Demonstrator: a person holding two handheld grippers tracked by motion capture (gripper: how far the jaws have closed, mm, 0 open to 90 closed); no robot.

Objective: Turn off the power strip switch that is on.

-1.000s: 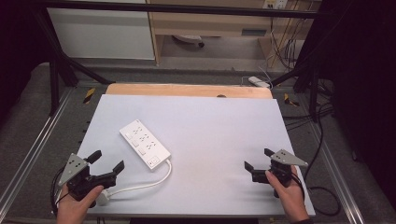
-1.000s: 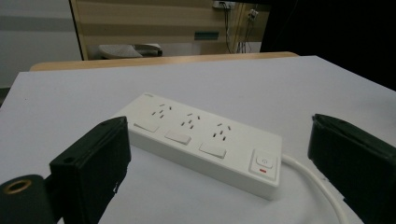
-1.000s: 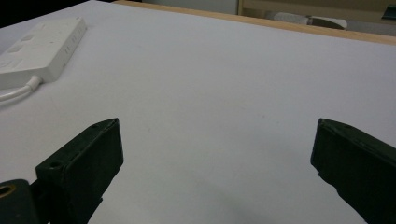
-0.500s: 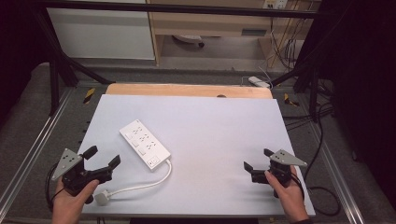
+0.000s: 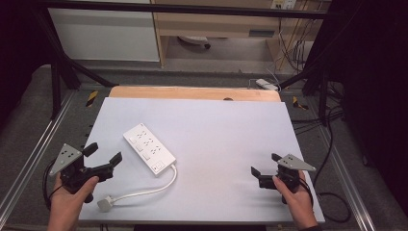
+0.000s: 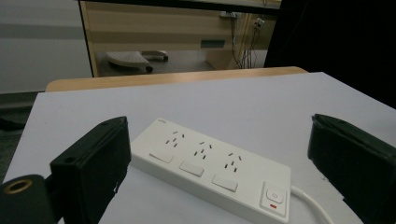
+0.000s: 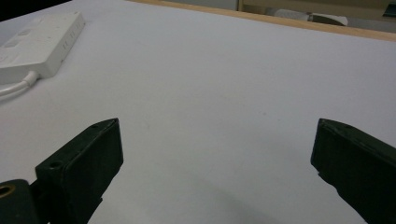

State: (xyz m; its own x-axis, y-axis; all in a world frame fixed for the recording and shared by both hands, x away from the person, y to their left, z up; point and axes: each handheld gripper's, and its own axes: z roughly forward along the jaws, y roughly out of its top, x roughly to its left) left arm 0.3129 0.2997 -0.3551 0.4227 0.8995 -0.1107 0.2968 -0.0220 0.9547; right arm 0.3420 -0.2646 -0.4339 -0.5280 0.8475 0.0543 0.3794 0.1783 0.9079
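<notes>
High view first: your left gripper (image 5: 102,155) sits at the table's near left corner, half over the left edge, jaws spread wide and holding nothing, your left hand (image 5: 67,202) wrapped around its body. Just beyond those jaws lies the white power strip (image 5: 149,149), flat on the table (image 5: 226,130), angled from the left side toward the middle. From the left gripper view you're looking straight at it: three socket groups, three white rocker switches, and a main button with a red mark at the cord end. Its white cord (image 5: 159,185) curls back toward the near edge and ends in a plug (image 5: 104,204) right by your left hand. Over to the near right corner now: your right gripper (image 5: 266,164) is just as wide open and empty, right hand (image 5: 296,199) behind it, well apart from the strip. Right gripper view shows bare white tabletop between the jaws, with the strip's cord end off at the far left.
</notes>
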